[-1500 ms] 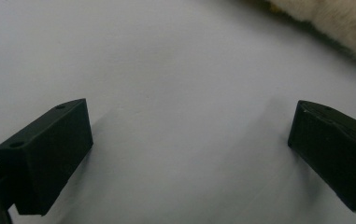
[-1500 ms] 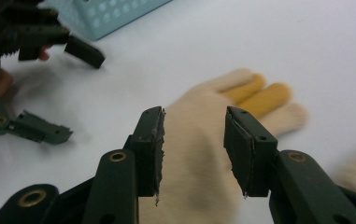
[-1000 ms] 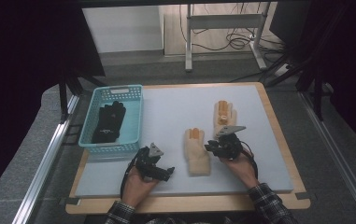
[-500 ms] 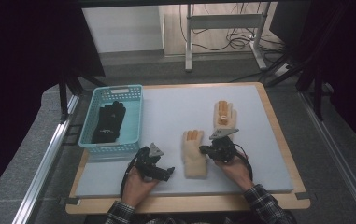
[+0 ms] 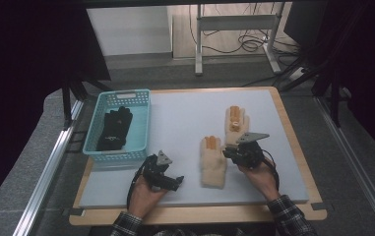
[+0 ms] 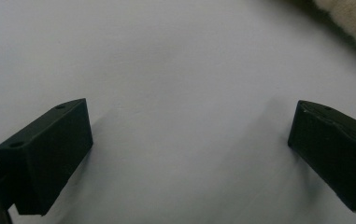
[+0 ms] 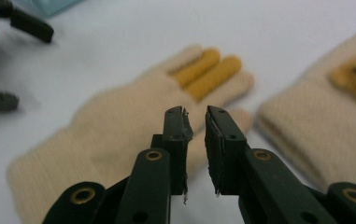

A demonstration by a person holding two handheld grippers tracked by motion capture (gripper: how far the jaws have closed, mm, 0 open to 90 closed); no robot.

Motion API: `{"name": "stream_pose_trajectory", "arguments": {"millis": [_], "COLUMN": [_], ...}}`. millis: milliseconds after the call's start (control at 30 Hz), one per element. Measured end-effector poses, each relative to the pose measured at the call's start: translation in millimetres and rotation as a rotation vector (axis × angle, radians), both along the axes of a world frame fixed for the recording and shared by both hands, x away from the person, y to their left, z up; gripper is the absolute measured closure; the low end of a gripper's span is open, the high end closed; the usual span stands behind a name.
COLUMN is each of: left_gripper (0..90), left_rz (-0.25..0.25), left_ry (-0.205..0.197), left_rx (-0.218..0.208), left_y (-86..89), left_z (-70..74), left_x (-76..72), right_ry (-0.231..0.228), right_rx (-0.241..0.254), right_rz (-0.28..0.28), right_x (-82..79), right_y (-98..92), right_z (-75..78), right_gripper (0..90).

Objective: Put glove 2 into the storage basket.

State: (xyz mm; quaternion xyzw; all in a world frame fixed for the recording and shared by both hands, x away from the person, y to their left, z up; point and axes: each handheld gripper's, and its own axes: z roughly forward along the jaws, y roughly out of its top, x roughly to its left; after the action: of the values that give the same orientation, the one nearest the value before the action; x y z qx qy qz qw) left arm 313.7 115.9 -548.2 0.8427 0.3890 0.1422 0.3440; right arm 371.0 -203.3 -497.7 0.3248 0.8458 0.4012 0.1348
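The nearer cream knitted glove with two orange fingers (image 5: 212, 161) lies flat on the pale grey mat of the bench (image 5: 185, 118), cuff toward the person, fingers pointing away. Its mate, a second cream knitted glove with an orange patch (image 5: 236, 123), lies just beyond it and to the right, apart from it. A pair of black gloves (image 5: 113, 129) already sits in the turquoise plastic basket (image 5: 143, 98) at the left of the bench.

The right tool (image 7: 195, 122) hovers just to the right of the nearer glove's palm. Its jaws stand narrow, with a slim gap and nothing between them (they have just parted a little after closing down). The left tool (image 5: 174, 181) rests low on the mat near the front edge, jaws wide and empty; in its own view the fuzzy edge of the glove peeks in at the upper right.

This glove looks light, soft and floppy, so it should bunch and drape rather than hold shape when lifted. It is not fragile, and the fuzzy knit should give the pads good purchase. A pinch of a single fold at the cuff or along the side edge of the palm seems the best hold; a grab at a fingertip would likely let the rest dangle and swing.
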Motion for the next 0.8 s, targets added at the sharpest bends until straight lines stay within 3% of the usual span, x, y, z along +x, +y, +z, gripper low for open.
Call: {"name": "stream_pose_trajectory", "arguments": {"millis": [200, 467, 567, 700, 800], "left_gripper": [0.4, 0.4, 0.4, 0.4, 0.4], "left_rz": [0.0, 0.0, 0.0, 0.001, 0.0], "left_ry": [0.0, 0.0, 0.0, 0.0, 0.0], "left_rx": [0.0, 0.0, 0.0, 0.0, 0.0], "left_y": [0.0, 0.0, 0.0, 0.0, 0.0], "left_z": [0.0, 0.0, 0.0, 0.0, 0.0], "left_x": [0.0, 0.0, 0.0, 0.0, 0.0], "right_ry": [0.022, -0.002, -0.014, -0.035, -0.044], "right_rx": [-0.028, -0.012, 0.008, -0.002, -0.015], "right_rz": [-0.001, -0.048, -0.082, -0.1, -0.113], "right_x": [-5.2, 12.9, 30.8, 46.6, 70.3], "right_y": [-10.9, -24.3, -31.7, -35.3, -39.8], "right_z": [-13.2, -8.8, -4.3, -1.2, 1.2], "right_gripper": [80.0, 72.7, 66.6, 61.9, 55.4]}}
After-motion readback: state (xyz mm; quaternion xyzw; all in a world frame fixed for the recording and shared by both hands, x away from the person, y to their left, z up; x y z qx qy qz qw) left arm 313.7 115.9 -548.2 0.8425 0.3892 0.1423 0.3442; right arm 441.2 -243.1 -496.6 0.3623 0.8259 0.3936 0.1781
